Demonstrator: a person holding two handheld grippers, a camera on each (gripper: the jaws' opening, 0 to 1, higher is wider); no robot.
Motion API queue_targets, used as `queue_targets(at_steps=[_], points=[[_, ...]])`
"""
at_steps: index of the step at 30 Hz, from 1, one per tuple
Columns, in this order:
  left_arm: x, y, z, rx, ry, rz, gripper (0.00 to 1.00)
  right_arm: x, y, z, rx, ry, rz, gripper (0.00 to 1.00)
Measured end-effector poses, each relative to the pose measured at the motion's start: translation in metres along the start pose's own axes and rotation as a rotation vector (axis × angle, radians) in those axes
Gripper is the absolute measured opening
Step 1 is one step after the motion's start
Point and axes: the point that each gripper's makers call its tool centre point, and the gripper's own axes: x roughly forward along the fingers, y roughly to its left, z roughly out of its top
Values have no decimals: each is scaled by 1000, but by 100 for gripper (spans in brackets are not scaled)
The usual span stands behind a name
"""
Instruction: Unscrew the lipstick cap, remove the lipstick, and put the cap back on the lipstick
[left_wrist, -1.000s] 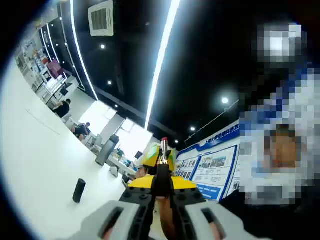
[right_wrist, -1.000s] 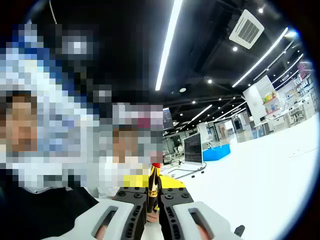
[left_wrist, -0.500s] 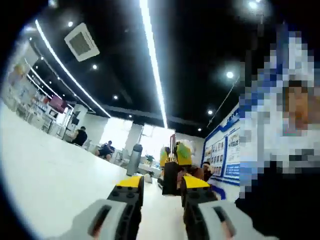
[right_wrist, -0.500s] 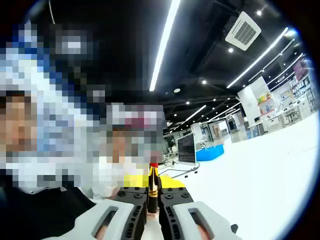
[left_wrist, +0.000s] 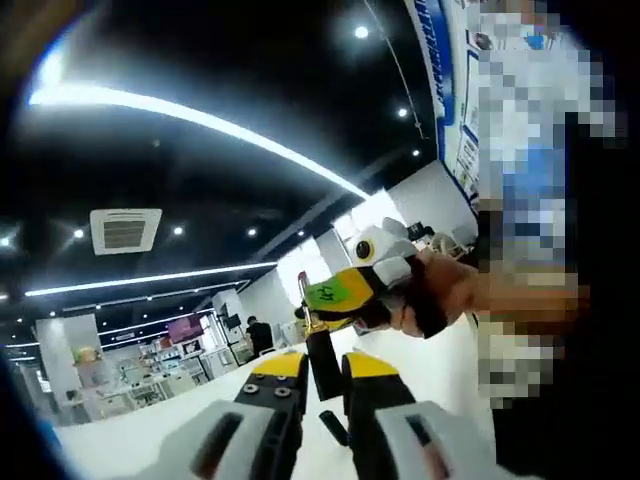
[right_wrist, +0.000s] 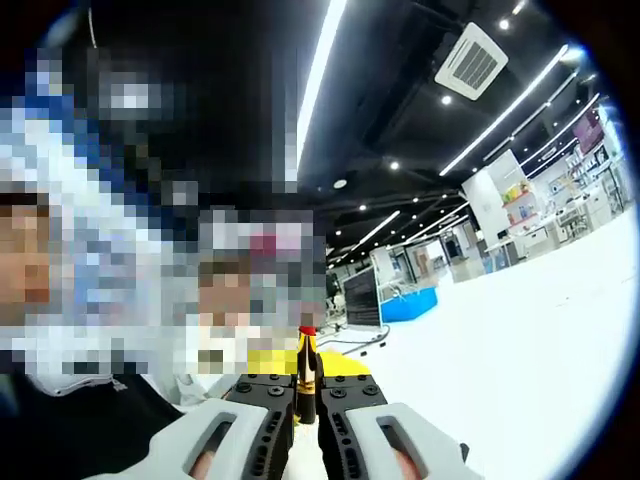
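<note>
Your right claw (right_wrist: 306, 398) is clamped on one lipstick (right_wrist: 306, 362), red tip up. Your left claw (left_wrist: 318, 385) stands released around it. The right claw's green sticker (left_wrist: 327, 292) has unreadable writing.

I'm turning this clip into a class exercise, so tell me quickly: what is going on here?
A person is working on a lipstick with two hand-held grippers, raised toward the ceiling lights. The right hand-held gripper is shut on the lipstick, which stands upright between its jaws with the red tip exposed. In the left gripper view, the left hand-held gripper has a dark tube, probably the cap, between its jaws, though a firm grip is unclear. The cap is not yet back on.
</note>
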Motion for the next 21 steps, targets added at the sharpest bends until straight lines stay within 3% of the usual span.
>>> queue_targets(at_steps=[4, 9, 15, 18, 21], points=[[-1, 3, -4, -78, 9, -9, 13, 1, -1, -2, -2, 6, -1, 5], [-5, 5, 3, -214, -45, -56, 12, 0, 3, 1, -5, -2, 19, 5], [-8, 6, 7, -434, -122, -153, 12, 2, 11, 2, -6, -7, 55, 5], [-10, 7, 7, -601, -171, -219, 12, 2, 15, 2, -10, -5, 67, 5], [-10, 5, 5, -705, -193, -269, 12, 4, 17, 1, -16, 2, 75, 5]])
